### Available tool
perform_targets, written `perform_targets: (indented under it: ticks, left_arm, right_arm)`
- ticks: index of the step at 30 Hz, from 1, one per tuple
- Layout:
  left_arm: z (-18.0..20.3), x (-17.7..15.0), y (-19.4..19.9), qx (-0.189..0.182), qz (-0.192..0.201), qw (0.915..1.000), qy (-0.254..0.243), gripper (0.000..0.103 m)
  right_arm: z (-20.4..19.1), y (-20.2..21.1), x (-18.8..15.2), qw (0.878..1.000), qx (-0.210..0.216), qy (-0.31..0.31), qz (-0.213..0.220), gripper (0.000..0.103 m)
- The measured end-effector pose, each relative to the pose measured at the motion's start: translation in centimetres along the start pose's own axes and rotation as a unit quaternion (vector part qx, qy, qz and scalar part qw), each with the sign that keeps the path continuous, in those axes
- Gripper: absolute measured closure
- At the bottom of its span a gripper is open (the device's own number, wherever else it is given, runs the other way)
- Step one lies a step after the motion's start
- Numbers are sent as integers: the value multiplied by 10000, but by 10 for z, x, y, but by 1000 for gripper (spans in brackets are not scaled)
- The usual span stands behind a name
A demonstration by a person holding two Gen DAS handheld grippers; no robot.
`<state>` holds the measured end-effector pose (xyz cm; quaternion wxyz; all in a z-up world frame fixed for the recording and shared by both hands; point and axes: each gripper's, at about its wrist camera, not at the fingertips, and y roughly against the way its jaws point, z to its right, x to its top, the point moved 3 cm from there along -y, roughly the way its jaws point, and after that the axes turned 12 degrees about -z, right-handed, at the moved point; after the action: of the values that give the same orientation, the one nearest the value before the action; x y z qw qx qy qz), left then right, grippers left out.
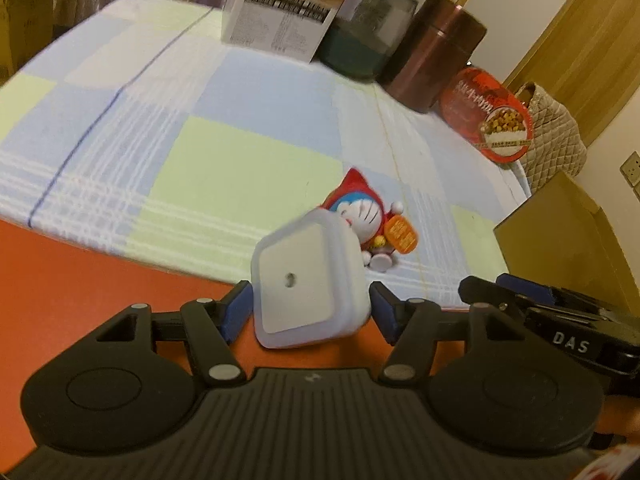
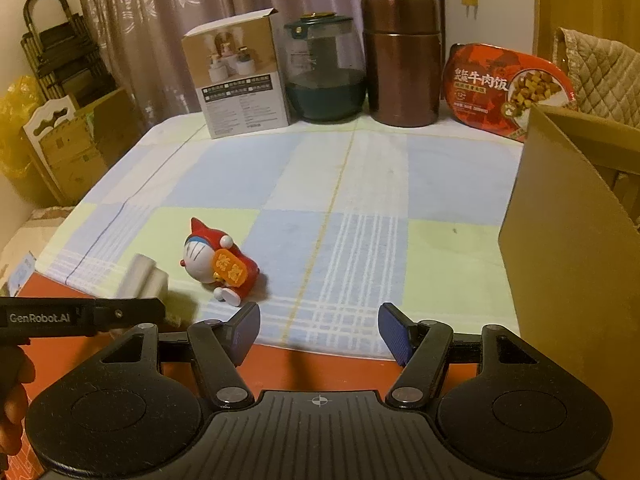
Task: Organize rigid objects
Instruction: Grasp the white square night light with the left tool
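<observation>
Between the blue pads of the left tool (image 1: 310, 312) a white square box (image 1: 308, 284) is seen, tilted, with gaps visible at both pads, so no grip is judged; the right tool (image 2: 318, 330) is held half open and empty. For a sound placement, the box should be settled flat on the tabletop's checked cloth (image 2: 360, 184), just near of the red-hooded cat figurine (image 2: 224, 268). Rounded corners and a small central hole are shown.

Left gripper (image 1: 310, 306) angled downward, its blue-padded fingers (image 1: 236, 312) parted with visible gaps on both sides. Right gripper (image 2: 320, 330) angled downward, fingers (image 2: 394, 332) apart. A hand (image 2: 12, 400) shows at the right view's left edge.
</observation>
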<state>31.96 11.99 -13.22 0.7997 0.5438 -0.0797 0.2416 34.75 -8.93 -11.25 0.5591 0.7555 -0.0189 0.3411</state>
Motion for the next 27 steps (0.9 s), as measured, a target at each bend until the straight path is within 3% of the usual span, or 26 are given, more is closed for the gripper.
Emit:
perform_targets:
  ticks: [8, 15, 21, 27]
  left_arm:
    - [-5, 1, -3, -119, 21, 9999, 111, 44]
    - [-14, 5, -2, -482, -30, 9976, 488, 44]
    - [-6, 5, -2, 8, 5, 9999, 129, 43]
    - [-4, 3, -3, -30, 7, 10000, 44, 41]
  right_arm:
    - [-1, 0, 0, 10000, 24, 4, -3, 40]
    - [-2, 0, 0, 10000, -20, 38, -21, 40]
    - [-1, 1, 1, 10000, -27, 34, -16, 40]
    - [2, 1, 2, 10000, -46, -32, -5, 40]
